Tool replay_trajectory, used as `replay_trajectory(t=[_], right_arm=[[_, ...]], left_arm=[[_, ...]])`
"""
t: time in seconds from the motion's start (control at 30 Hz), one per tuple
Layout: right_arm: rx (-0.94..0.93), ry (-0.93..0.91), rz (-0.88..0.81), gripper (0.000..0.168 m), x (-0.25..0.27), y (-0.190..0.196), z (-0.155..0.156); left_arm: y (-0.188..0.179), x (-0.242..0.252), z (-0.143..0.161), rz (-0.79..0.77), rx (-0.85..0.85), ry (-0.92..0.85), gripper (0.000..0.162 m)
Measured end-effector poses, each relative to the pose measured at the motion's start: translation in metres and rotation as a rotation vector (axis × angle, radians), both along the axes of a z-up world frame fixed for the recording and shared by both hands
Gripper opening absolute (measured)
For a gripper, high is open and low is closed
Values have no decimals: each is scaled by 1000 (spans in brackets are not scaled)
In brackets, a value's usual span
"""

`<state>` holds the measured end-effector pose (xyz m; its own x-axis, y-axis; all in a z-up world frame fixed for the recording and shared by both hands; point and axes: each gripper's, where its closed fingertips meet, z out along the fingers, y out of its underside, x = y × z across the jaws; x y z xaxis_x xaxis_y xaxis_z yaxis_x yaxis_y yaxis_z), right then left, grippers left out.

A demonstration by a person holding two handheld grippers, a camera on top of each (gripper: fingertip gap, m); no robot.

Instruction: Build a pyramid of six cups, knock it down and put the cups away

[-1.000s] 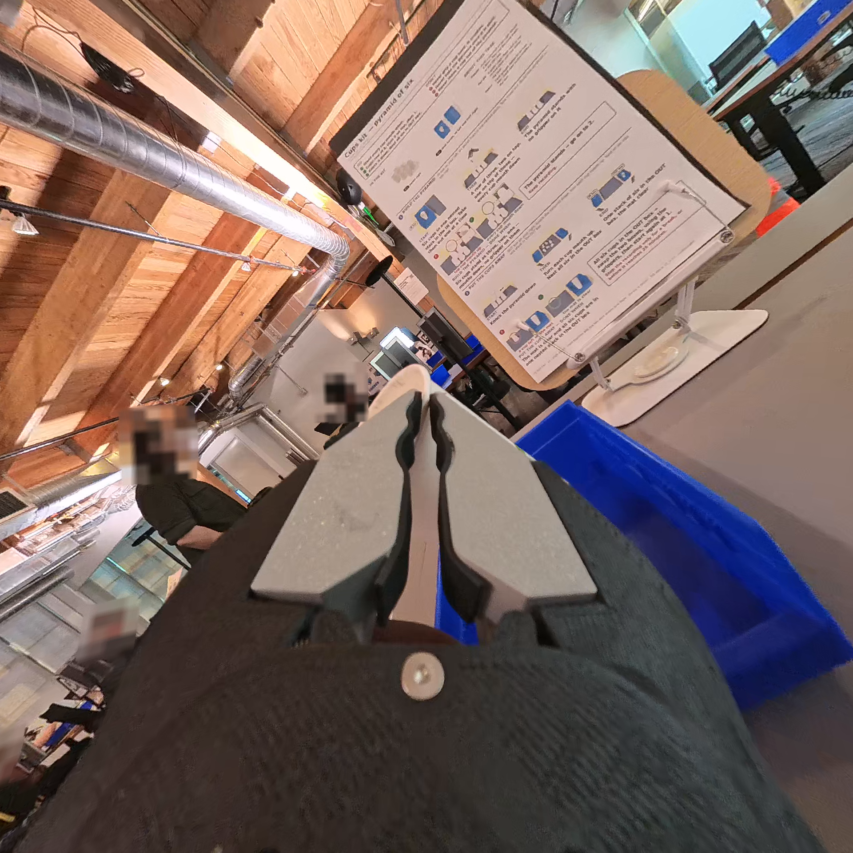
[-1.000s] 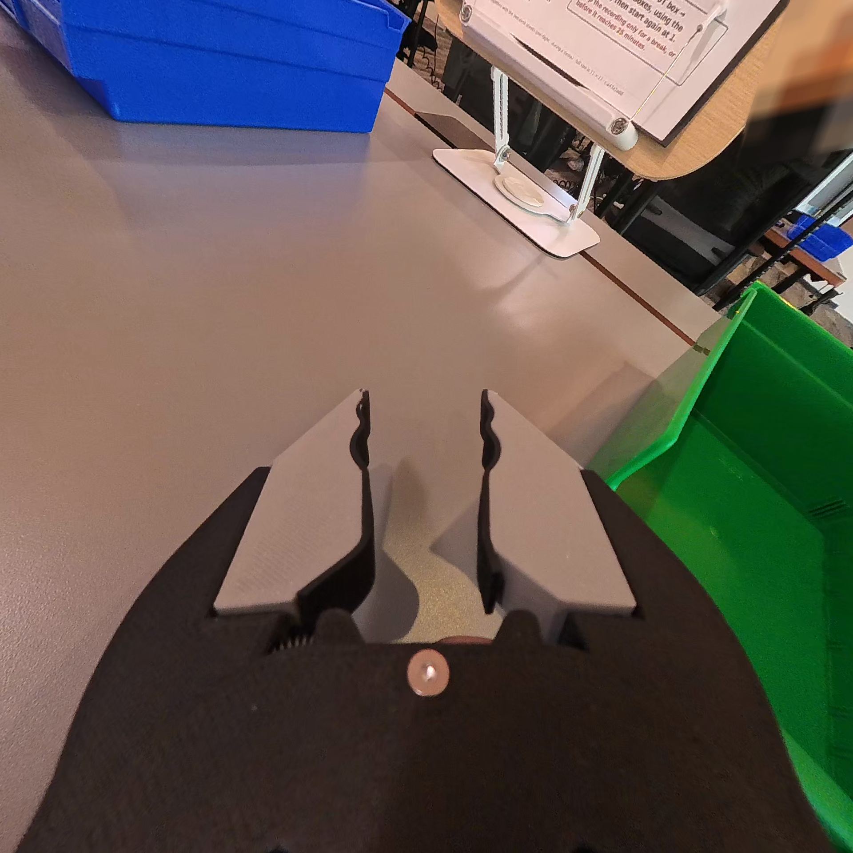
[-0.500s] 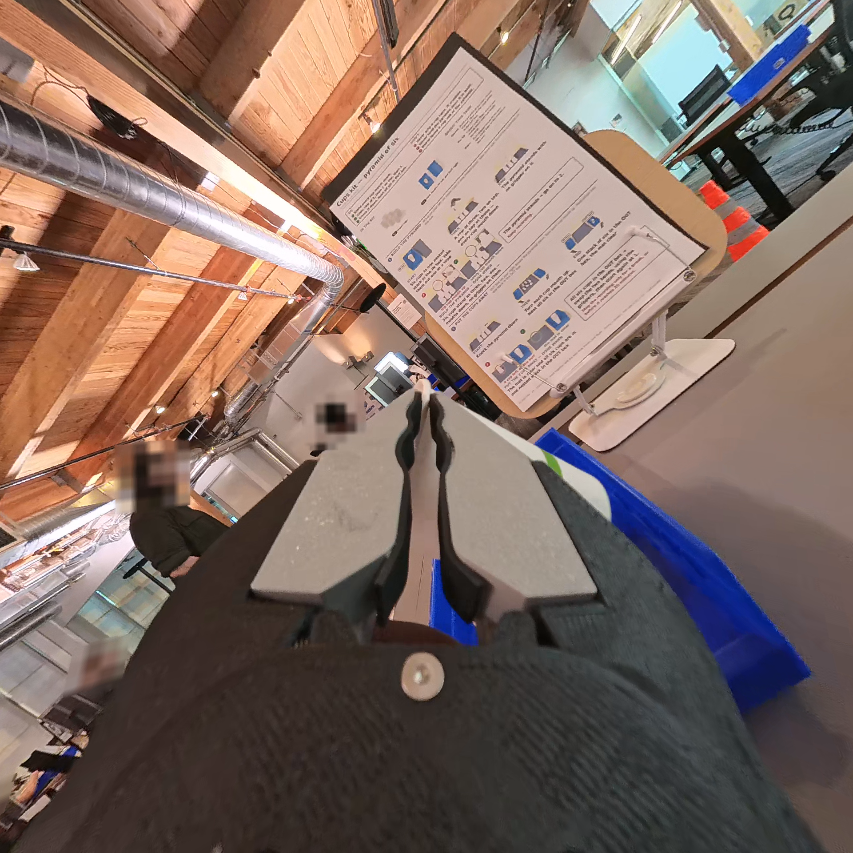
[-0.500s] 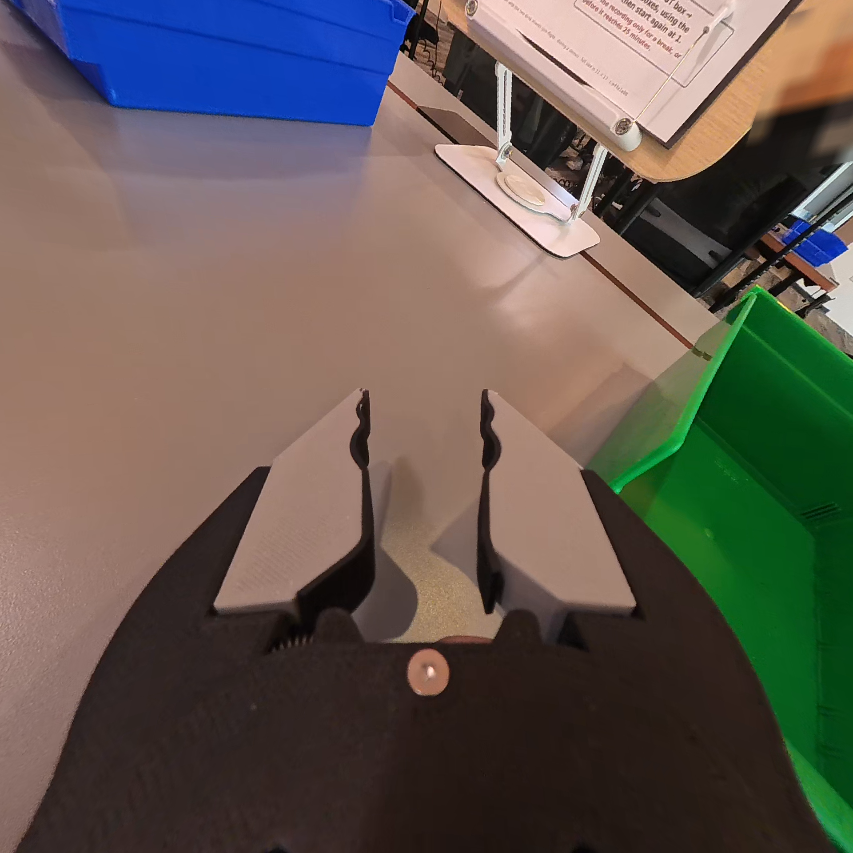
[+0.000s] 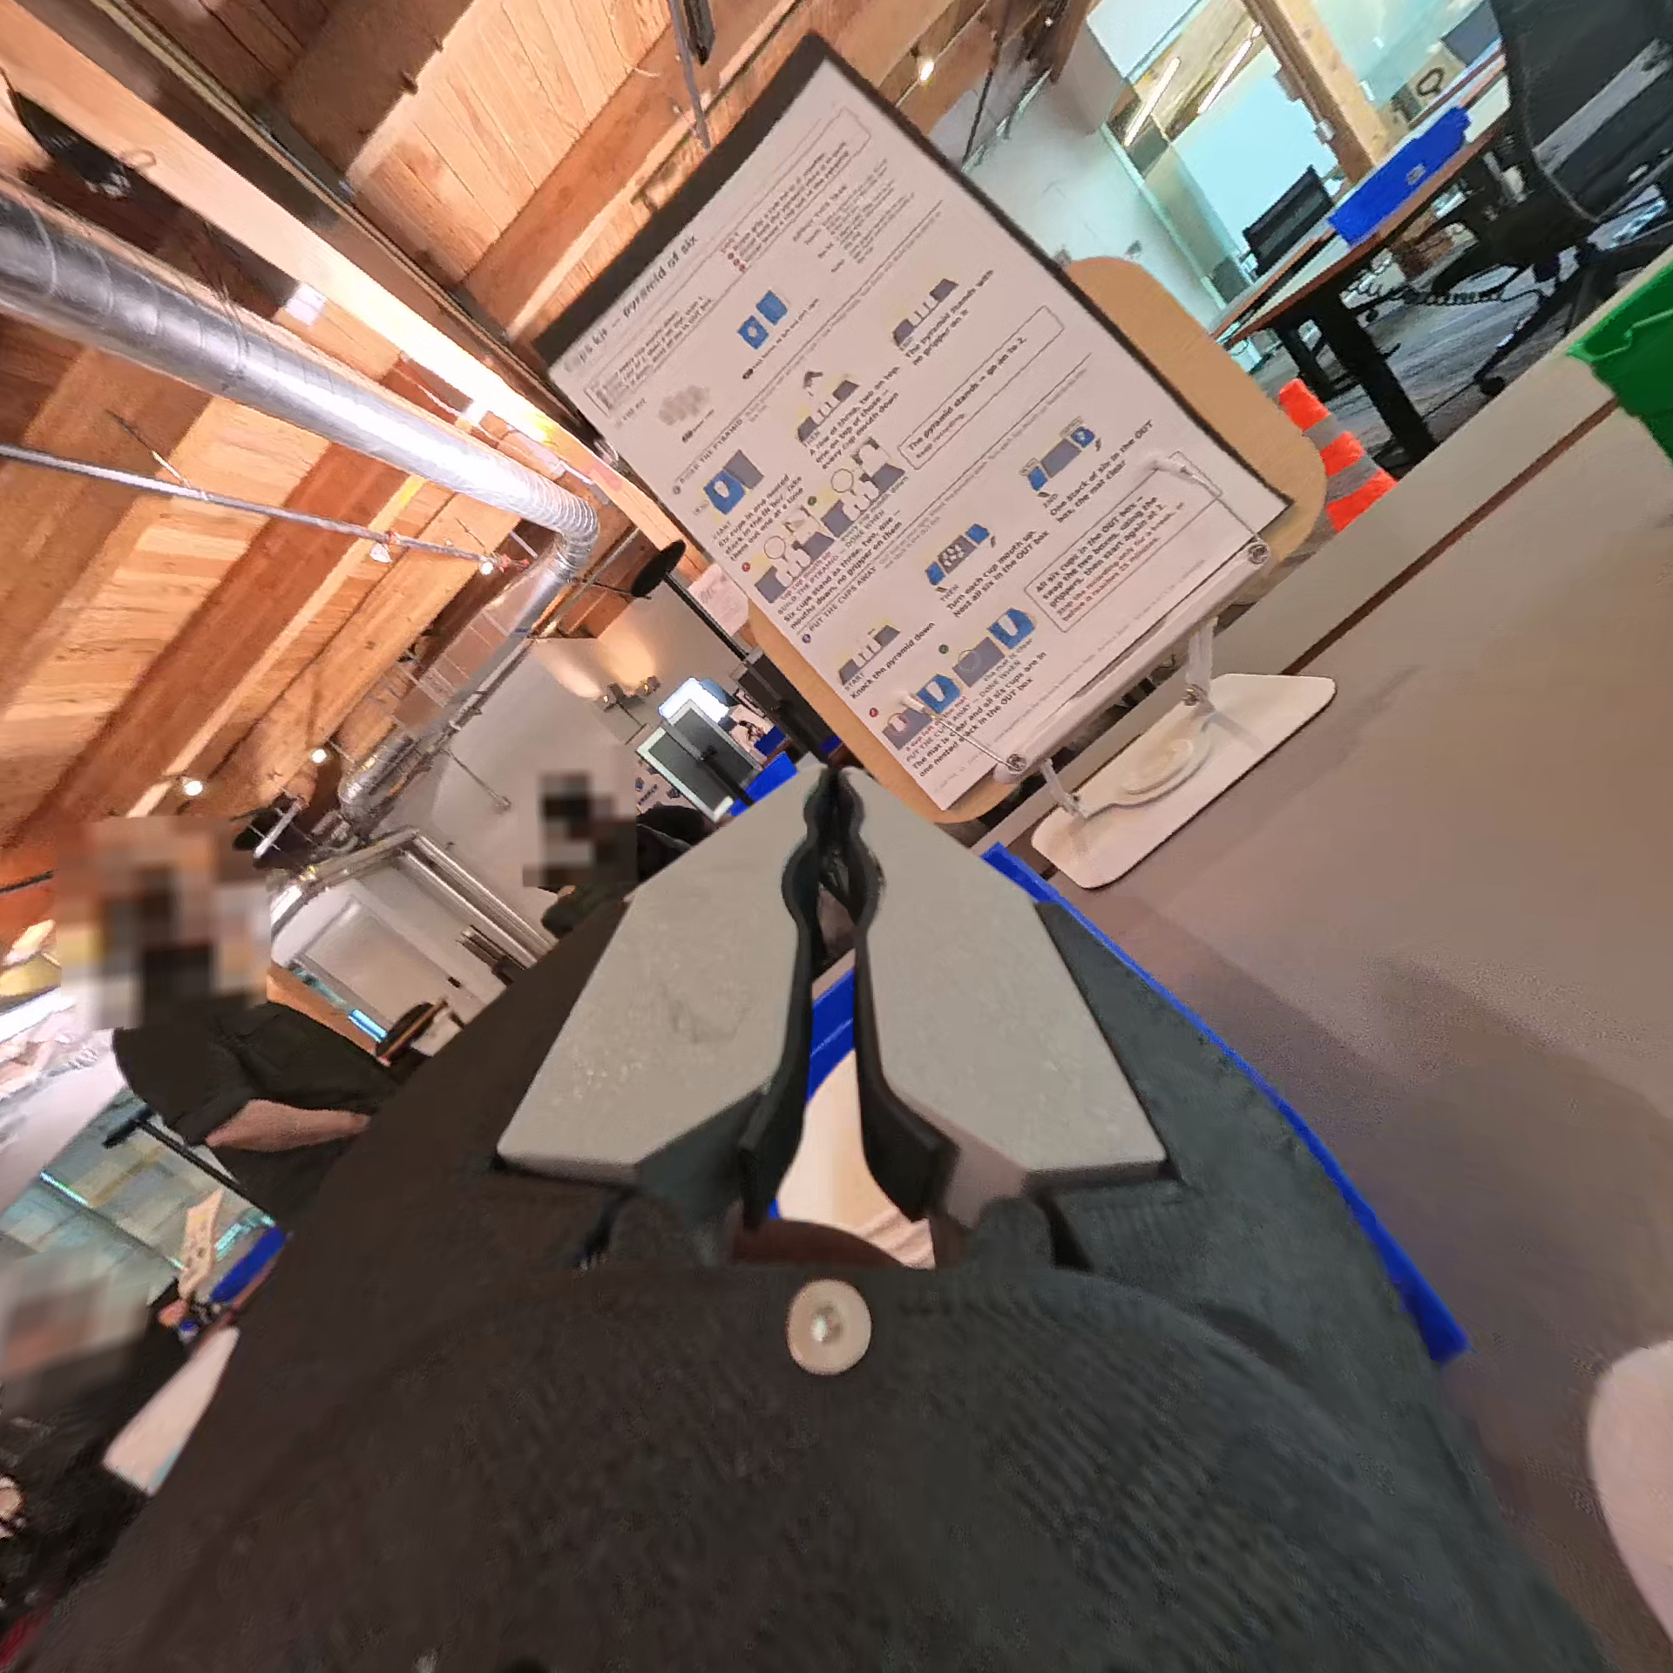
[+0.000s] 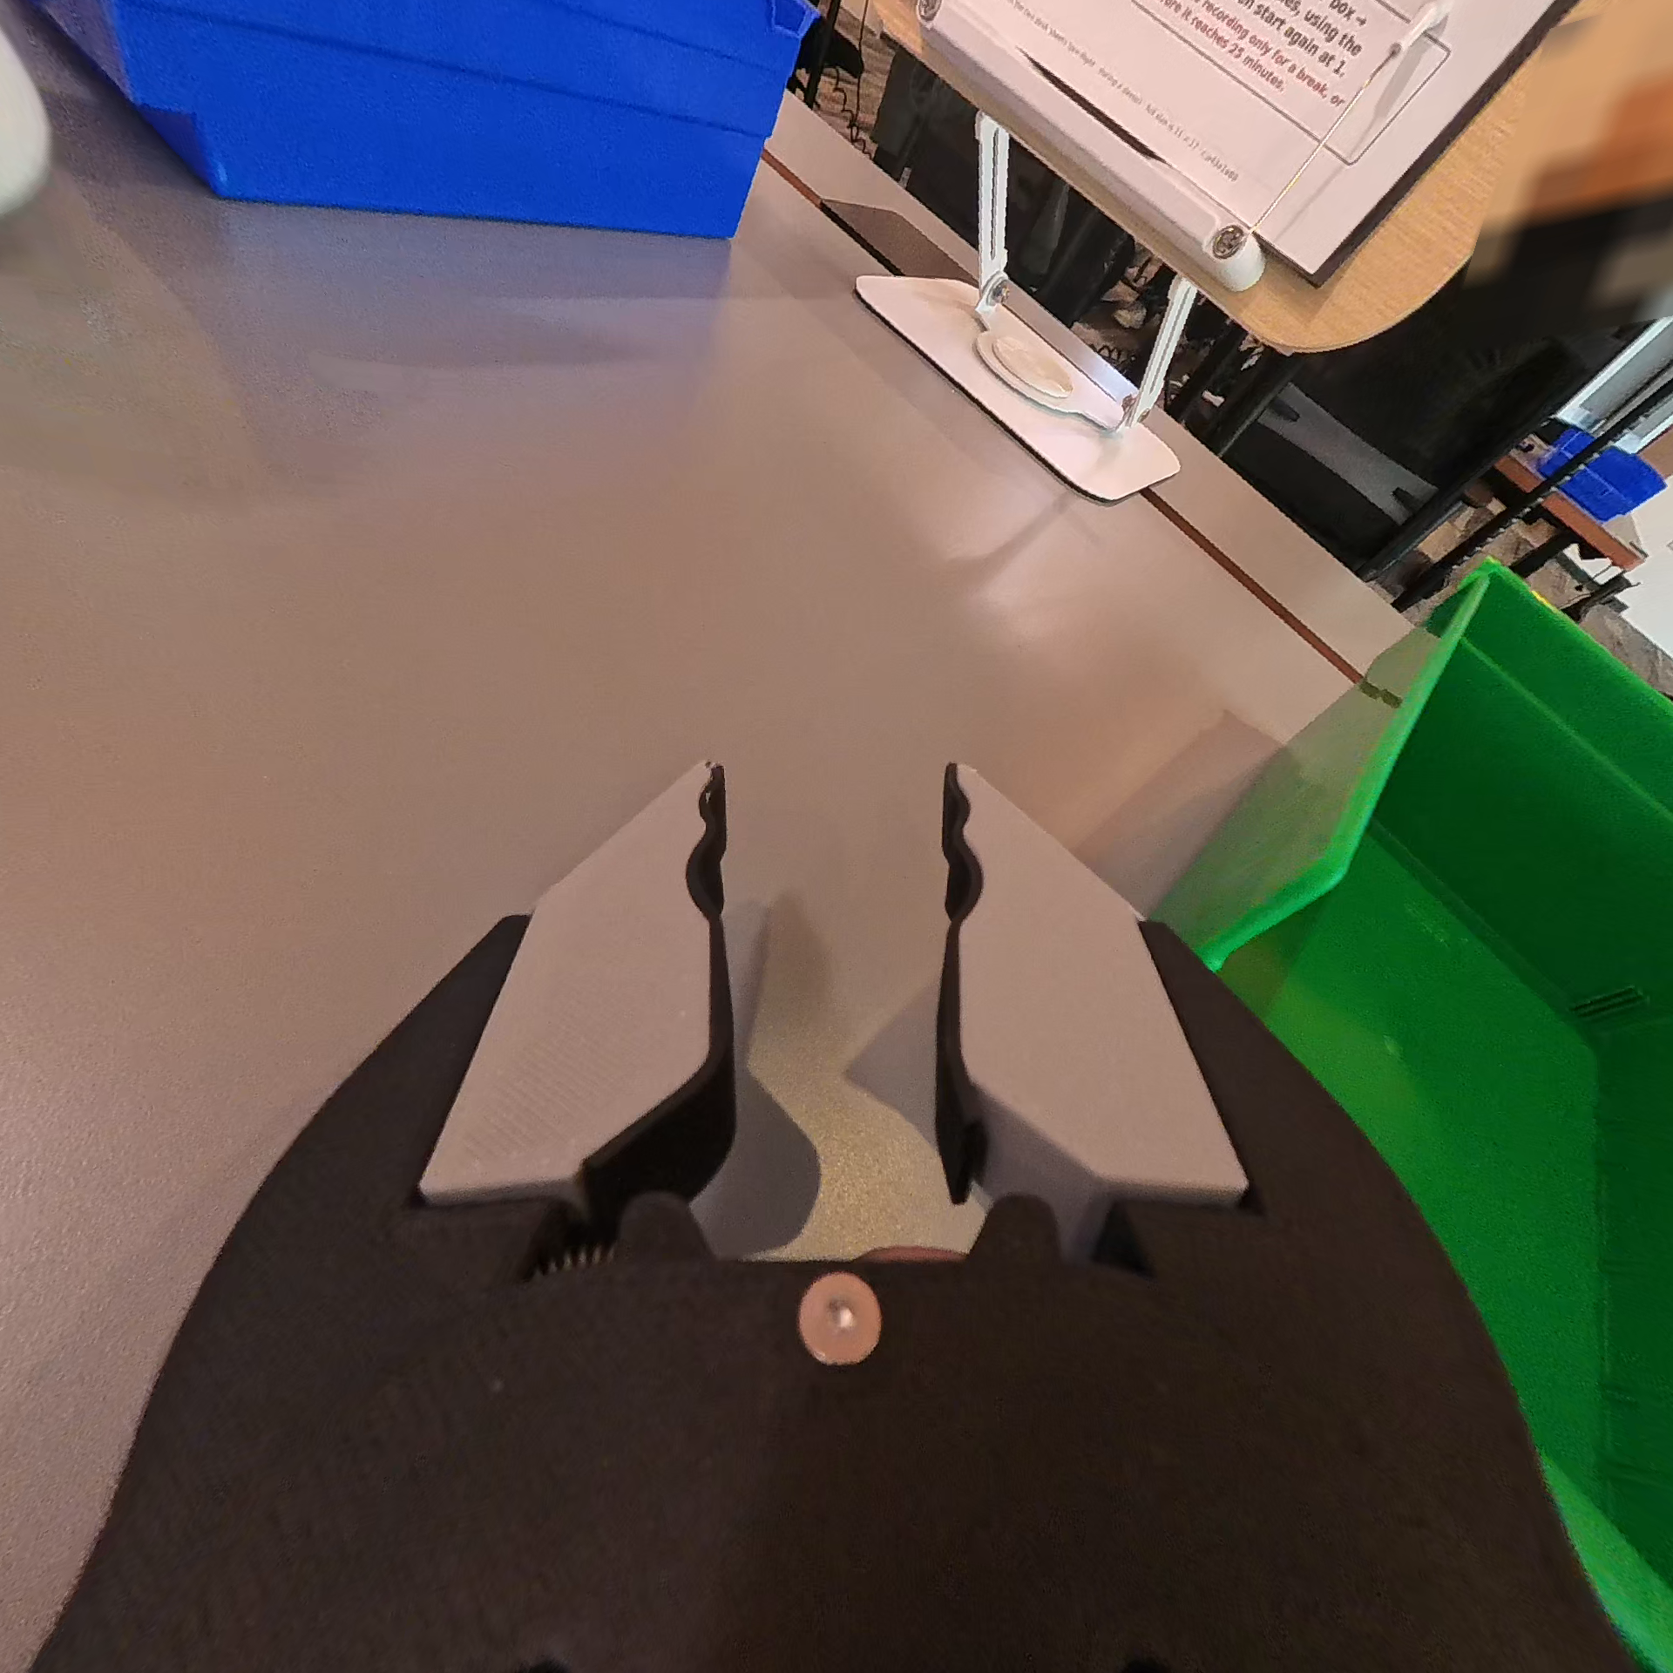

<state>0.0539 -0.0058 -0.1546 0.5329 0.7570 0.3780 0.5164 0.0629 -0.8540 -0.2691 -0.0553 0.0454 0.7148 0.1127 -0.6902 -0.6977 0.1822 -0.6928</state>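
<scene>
My left gripper (image 5: 828, 792) is raised over the near rim of the blue bin (image 5: 1267, 1086), and its fingertips meet. A pale strip of white cup (image 5: 837, 1168) shows between the finger roots. A blurred white shape (image 5: 1629, 1467) pokes out at the lower right, seemingly the same cup; the gripper body hides the rest. In the right wrist view a white blur (image 6: 14, 109) sits at the left edge in front of the blue bin (image 6: 453, 109). My right gripper (image 6: 833, 769) is open and empty, low over the grey table (image 6: 453, 543).
A green bin (image 6: 1494, 905) stands just right of my right gripper; its corner also shows in the left wrist view (image 5: 1629, 335). An instruction sheet on a white stand (image 5: 905, 453) is at the table's far edge; its base shows in the right wrist view (image 6: 1023, 362). People stand in the background.
My left gripper has swung right, away from the blue bin. The white strip no longer reaches its fingertips. A white blur has entered the right view's left edge. The right gripper has barely moved.
</scene>
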Motion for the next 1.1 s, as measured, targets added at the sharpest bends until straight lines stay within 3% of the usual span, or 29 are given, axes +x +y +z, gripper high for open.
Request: replay_trajectory(t=[0.1,0.17,0.2,0.27,0.33,0.37,0.47,0.57,0.63,0.7,0.8,0.93,1.1], right_arm=[[-27,27,35,34,-16,-18,2],[-199,310,398,43,-81,-107,38],[-269,357,536,18,-110,-154,47],[-222,106,524,14,-155,-194,11],[-56,-9,417,33,-172,-195,-2],[2,15,408,17,-174,-197,0],[14,44,398,0,-185,-196,-6],[-16,47,371,0,-187,-187,-2],[-11,76,330,29,-181,-176,7],[-18,79,319,33,-172,-169,12],[-77,135,414,53,-165,-187,24],[-24,91,479,61,-155,-217,24],[14,38,502,57,-166,-239,20]], left_arm=[[25,-7,-11,75,13,-62,0],[39,-5,-15,119,23,-112,0],[46,2,-16,114,25,-145,0],[61,25,-24,80,-5,-171,0],[72,47,-40,68,-58,-83,0],[75,53,-48,85,-72,-29,0],[86,59,-60,126,-85,4,0],[88,58,-64,157,-96,48,0],[87,53,-64,153,-109,28,0],[85,46,-61,153,-111,-15,0],[85,42,-60,157,-111,-71,0],[88,46,-70,165,-144,-30,0],[86,52,-71,159,-155,-30,0]])
